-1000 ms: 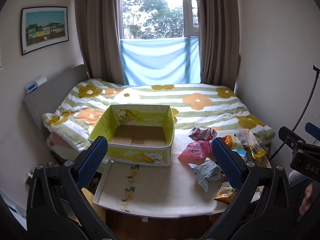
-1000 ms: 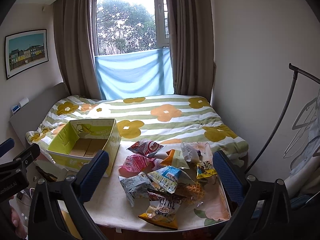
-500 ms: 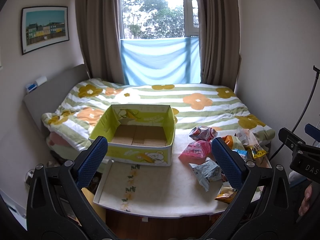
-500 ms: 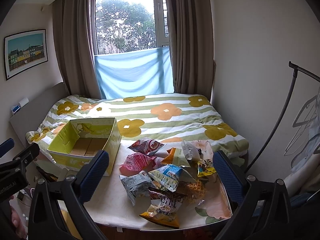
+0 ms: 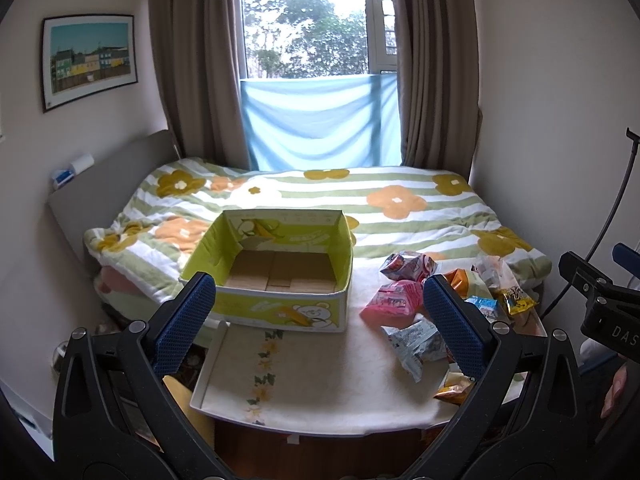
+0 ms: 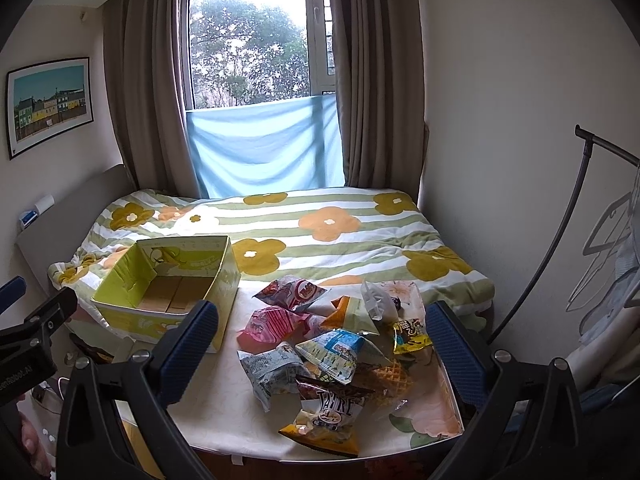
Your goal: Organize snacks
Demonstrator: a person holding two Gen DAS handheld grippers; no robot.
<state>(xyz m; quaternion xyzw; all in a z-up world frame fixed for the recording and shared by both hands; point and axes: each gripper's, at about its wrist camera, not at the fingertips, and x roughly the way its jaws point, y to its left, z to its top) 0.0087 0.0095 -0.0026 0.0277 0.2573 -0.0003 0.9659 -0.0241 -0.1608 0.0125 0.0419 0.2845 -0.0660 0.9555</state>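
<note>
Starting from the table (image 6: 224, 408), you have the empty box (image 6: 168, 280) far left and the snack packets (image 6: 320, 344) heaped right. Both the left gripper (image 5: 320, 332) and the right gripper (image 6: 322, 346) hang open, holding nothing. Pinch the near brown bag (image 6: 326, 416), lettering unclear, first.
</note>
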